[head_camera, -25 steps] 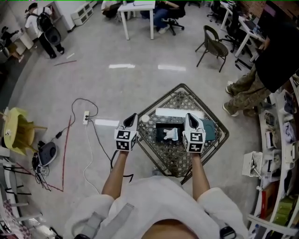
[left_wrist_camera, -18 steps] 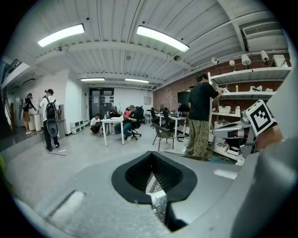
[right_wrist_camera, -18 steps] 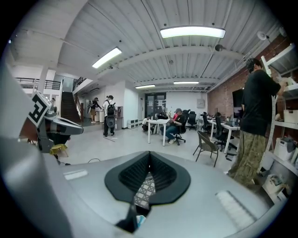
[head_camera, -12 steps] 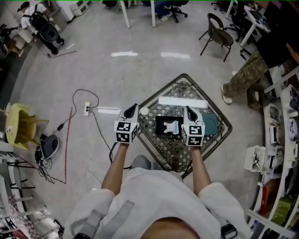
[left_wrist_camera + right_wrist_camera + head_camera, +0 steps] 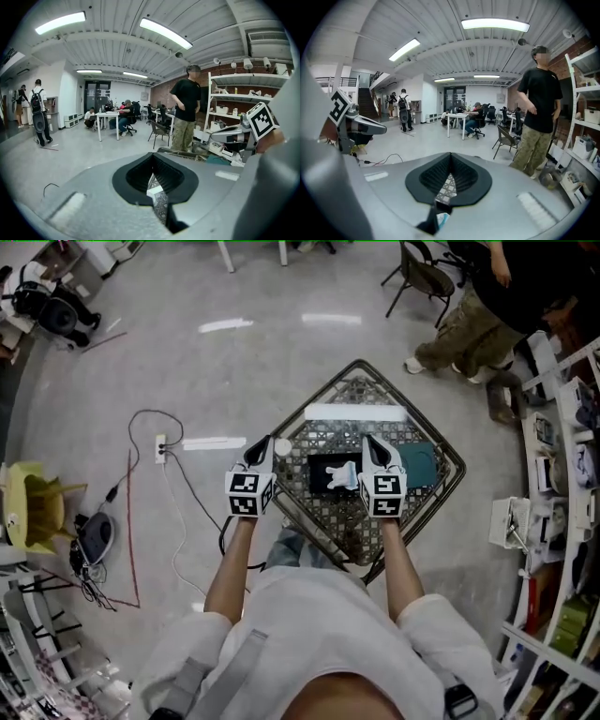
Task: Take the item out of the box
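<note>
An open black box (image 5: 319, 468) lies on the round mesh table (image 5: 347, 521). A white and pale-blue item (image 5: 345, 477) sits in the box. My left gripper (image 5: 262, 443) hovers over the table's left edge, left of the box, jaws shut and empty. My right gripper (image 5: 368, 443) is just right of the box, beside the item, also shut with nothing in it. In the left gripper view the closed pads (image 5: 140, 173) frame a strip of mesh. In the right gripper view the pads (image 5: 461, 176) meet the same way.
A long white box (image 5: 354, 412) lies behind the black box, a teal object (image 5: 419, 465) to its right, and a small white cap (image 5: 282, 446) to its left. A person (image 5: 469, 315) stands beyond the table. Shelves (image 5: 562, 456) line the right. A cable (image 5: 178, 484) trails on the floor at left.
The view has drifted, so table and grippers sit slightly higher in frame. Both grippers keep their places beside the box. The standing person has stepped further away.
</note>
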The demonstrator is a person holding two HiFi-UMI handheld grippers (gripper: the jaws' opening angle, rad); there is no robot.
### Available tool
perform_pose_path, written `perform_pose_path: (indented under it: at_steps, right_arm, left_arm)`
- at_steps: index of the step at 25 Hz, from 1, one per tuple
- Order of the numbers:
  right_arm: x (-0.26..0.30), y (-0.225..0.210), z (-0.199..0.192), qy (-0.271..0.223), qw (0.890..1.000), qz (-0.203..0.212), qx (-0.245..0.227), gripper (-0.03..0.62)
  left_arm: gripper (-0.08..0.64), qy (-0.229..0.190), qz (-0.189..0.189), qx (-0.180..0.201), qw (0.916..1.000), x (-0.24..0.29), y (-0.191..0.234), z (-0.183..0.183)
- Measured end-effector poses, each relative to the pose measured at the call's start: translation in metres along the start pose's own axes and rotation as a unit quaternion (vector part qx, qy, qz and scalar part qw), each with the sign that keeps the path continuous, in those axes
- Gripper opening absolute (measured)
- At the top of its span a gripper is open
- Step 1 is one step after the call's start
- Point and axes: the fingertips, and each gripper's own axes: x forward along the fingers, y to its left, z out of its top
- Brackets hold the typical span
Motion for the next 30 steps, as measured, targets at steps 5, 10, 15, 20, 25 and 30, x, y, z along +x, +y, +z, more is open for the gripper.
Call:
perform_pose_path:
  at_steps: [5, 10, 15, 20, 25, 30]
  right_arm:
    - [0.006, 0.003, -0.017, 0.025, 1.000, -0.007, 0.003, 0.000]
    - [0.009, 0.003, -0.042, 0.051, 0.999, -0.011, 0.008, 0.000]
    - [0.006, 0.008, -0.072, 0.080, 0.996, -0.013, 0.023, 0.000]
    - [0.003, 0.013, -0.099, 0.102, 0.994, -0.007, 0.036, 0.000]
    - [0.004, 0.019, -0.124, 0.129, 0.991, 0.004, 0.033, 0.000]
    - [0.007, 0.028, -0.150, 0.153, 0.987, 0.018, 0.034, 0.000]
  left_arm:
    - [0.005, 0.010, -0.019, -0.004, 0.9998, 0.015, -0.001, -0.010]
    - [0.005, 0.026, -0.035, -0.007, 0.9990, 0.026, -0.005, -0.028]
    - [0.005, 0.042, -0.046, -0.018, 0.9979, 0.029, -0.013, -0.047]
    - [0.005, 0.058, -0.053, -0.025, 0.9966, 0.034, -0.022, -0.066]
    - [0.005, 0.075, -0.060, -0.031, 0.9949, 0.039, -0.027, -0.086]
    - [0.005, 0.089, -0.064, -0.036, 0.9933, 0.039, -0.031, -0.104]
